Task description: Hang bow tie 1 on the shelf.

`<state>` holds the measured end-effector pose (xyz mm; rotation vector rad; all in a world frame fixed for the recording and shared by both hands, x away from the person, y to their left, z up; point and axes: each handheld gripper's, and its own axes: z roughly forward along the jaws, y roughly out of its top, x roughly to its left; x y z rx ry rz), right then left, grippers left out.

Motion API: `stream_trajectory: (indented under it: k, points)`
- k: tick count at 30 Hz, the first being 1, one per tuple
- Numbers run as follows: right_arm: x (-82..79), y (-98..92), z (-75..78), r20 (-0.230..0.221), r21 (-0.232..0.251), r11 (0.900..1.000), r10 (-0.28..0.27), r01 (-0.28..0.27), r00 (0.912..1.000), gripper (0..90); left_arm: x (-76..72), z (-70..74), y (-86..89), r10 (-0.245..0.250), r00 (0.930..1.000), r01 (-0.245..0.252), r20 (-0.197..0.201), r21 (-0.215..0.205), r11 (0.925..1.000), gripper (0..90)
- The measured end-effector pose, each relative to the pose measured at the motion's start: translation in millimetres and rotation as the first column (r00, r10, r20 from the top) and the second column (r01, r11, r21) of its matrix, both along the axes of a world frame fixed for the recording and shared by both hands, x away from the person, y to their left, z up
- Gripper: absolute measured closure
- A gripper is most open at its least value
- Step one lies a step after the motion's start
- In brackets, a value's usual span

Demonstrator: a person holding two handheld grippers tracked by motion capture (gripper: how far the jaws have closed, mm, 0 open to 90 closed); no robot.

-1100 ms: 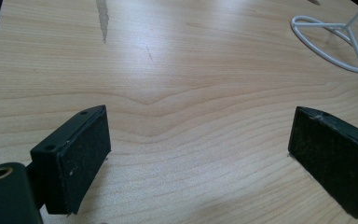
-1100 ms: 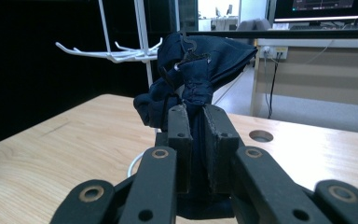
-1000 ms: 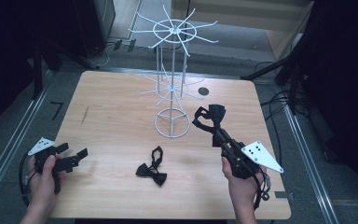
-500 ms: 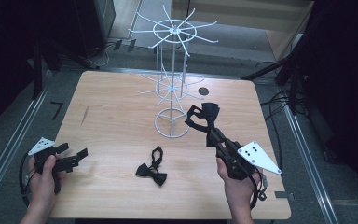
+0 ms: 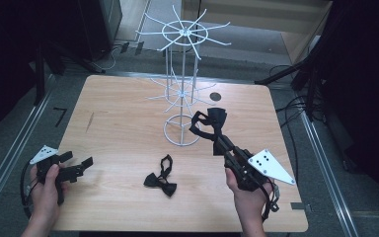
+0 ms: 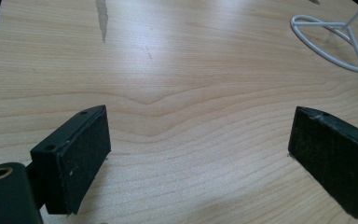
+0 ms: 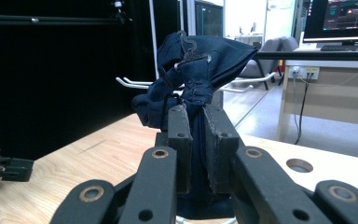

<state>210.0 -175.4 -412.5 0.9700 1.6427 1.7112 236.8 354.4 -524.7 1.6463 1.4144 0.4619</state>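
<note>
Right claw (image 5: 216,139) clamps a dark bow tie (image 5: 208,123) beside the wire rack (image 5: 181,94); left claw (image 5: 79,165) rests open on the surface (image 5: 123,123).

No legible writing, label, brand or number appears anywhere in these views; a monitor (image 7: 340,18) beyond the surface (image 5: 128,123) glows with coloured graphics, its content too small and blurred to read.

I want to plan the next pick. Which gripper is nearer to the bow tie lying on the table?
Right. The right gripper, shut on another bow tie, is just up and right of the lying bow tie. The left gripper is open, farther away near the table's left edge.
</note>
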Motion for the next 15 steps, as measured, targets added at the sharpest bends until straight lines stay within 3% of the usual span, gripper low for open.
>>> stream_trajectory:
  k: [15]
  points:
    - [6.9, 11.1, 2.5, -0.001, -0.002, 1.0, 0.023, -0.023, 0.9997, 83.7, -0.2, 0.1, 0.0, -0.001, 1.0, 0.001, 0.002, 0.001, 1.0, 6.0]
